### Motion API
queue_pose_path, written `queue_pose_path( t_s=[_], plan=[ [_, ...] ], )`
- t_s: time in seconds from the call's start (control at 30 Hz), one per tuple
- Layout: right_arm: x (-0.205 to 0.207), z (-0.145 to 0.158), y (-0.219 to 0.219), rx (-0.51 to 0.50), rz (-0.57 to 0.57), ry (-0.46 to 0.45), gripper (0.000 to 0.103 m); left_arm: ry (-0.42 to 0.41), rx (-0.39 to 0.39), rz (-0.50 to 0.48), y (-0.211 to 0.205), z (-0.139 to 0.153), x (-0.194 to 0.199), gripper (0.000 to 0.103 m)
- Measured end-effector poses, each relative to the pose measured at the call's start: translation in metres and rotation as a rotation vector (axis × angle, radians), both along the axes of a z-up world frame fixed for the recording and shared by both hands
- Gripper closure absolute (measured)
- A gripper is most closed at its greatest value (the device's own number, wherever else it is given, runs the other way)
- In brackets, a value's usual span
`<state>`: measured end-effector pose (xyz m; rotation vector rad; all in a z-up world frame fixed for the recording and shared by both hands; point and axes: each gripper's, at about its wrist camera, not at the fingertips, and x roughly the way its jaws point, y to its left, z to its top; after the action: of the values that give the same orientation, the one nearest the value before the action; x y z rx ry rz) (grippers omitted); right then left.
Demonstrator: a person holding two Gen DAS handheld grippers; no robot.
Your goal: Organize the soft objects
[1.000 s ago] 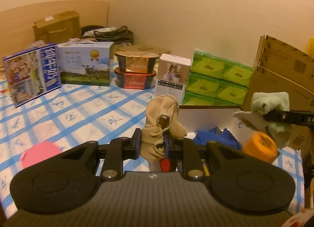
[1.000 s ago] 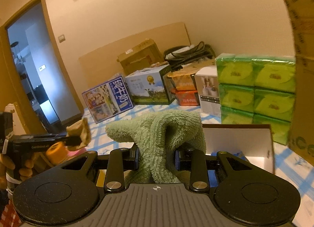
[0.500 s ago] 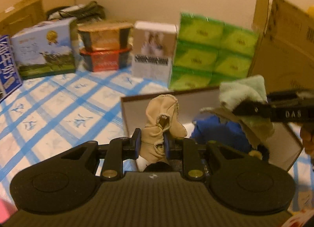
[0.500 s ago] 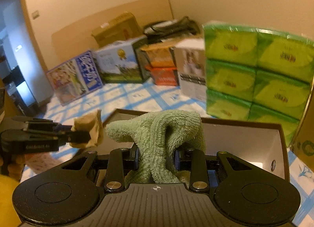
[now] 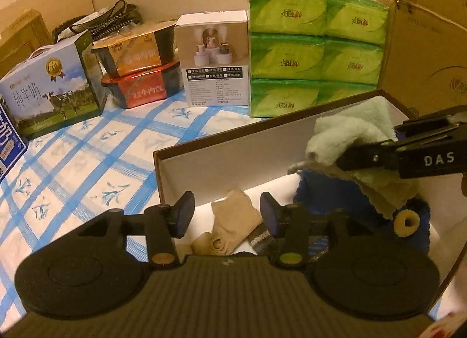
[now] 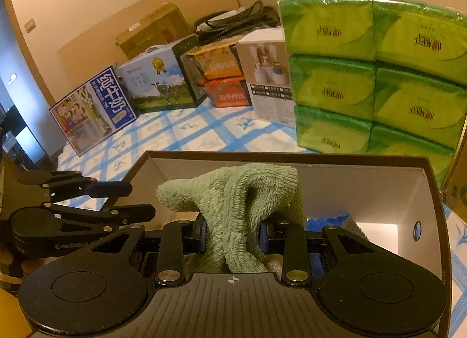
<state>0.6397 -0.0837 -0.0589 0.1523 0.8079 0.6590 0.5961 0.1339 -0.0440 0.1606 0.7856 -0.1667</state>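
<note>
Between the black left gripper (image 5: 226, 213)'s opening jaws lies a beige sock (image 5: 233, 221), untouched, in a box (image 5: 204, 168) with a brown rim and white walls. To its right, a blue cloth (image 5: 327, 189). The black right gripper (image 6: 232, 234) clamps a pale green towel (image 6: 239, 192). Beyond it stand bright green tissue packs (image 6: 373, 75) on a white, blue-checked sheet (image 5: 87, 162).

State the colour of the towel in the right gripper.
Pale green towel, clearest in the right wrist view.
</note>
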Motion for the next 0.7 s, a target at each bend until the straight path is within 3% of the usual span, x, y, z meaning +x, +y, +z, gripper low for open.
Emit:
queue_pose_path(
  t_s=[0.1, 0.17, 0.2, 0.3, 0.7],
  plan=[
    [0.001, 0.001, 0.003, 0.019, -0.010, -0.001, 0.062, 0.003, 0.010, 0.010, 0.001, 0.001, 0.000, 0.057],
    [0.000, 0.003, 0.002, 0.076, -0.025, -0.019, 0.028, 0.003, 0.014, 0.014, 0.002, 0.001, -0.002, 0.057],
    [0.000, 0.005, 0.001, 0.093, -0.048, -0.024, 0.024, 0.005, 0.013, 0.016, 0.003, 0.001, -0.002, 0.057],
    [-0.001, 0.009, -0.001, 0.116, -0.049, -0.031, 0.024, 0.012, 0.012, 0.025, 0.006, 0.000, -0.005, 0.056],
    [-0.012, 0.003, -0.004, -0.013, -0.011, 0.003, 0.024, 0.017, 0.014, 0.022, 0.004, 0.002, -0.018, 0.056]
  ],
)
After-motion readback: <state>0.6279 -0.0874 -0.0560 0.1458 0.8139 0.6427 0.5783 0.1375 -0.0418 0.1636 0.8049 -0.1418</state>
